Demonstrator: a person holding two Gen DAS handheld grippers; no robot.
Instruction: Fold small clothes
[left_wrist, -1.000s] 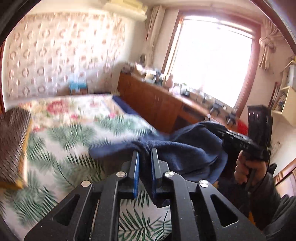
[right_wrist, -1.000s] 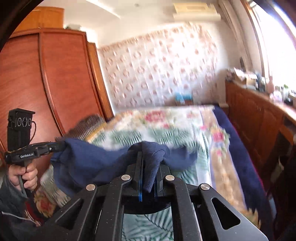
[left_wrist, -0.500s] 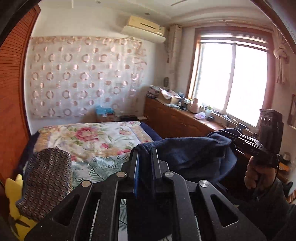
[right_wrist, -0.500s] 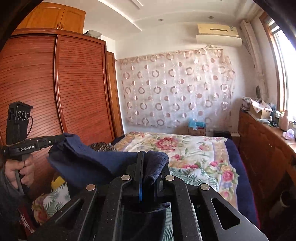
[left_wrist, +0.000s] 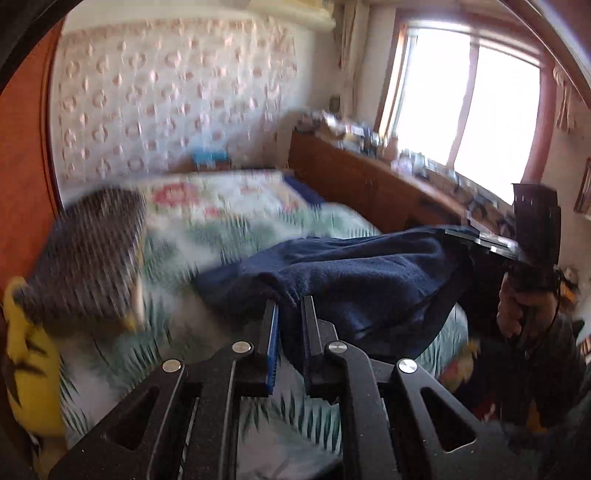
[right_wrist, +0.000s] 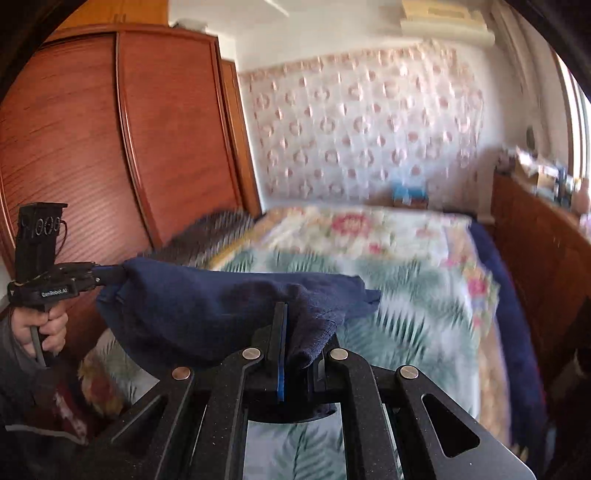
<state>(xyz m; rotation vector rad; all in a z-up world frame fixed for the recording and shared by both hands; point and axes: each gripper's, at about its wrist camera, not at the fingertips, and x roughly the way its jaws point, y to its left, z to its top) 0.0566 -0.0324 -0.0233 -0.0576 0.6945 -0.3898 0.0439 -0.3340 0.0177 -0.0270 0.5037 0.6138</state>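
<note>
Towel (left_wrist: 369, 273): dark blue terry cloth, rough nap. Wardrobe (right_wrist: 92, 140): glossy reddish wood. Bedspread (right_wrist: 388, 266): printed matt cloth.

Bedroom in daylight, much of it blurred.
A bed (right_wrist: 388, 266) with a flower-and-leaf cover lies ahead of the claws; a ring-patterned curtain (right_wrist: 369, 136) hangs behind it. Beside the left claw's side stands a reddish wooden wardrobe (right_wrist: 110, 147); on the right claw's side, a cluttered wooden cabinet (left_wrist: 369, 184) runs under a bright window (left_wrist: 469, 110).
</note>
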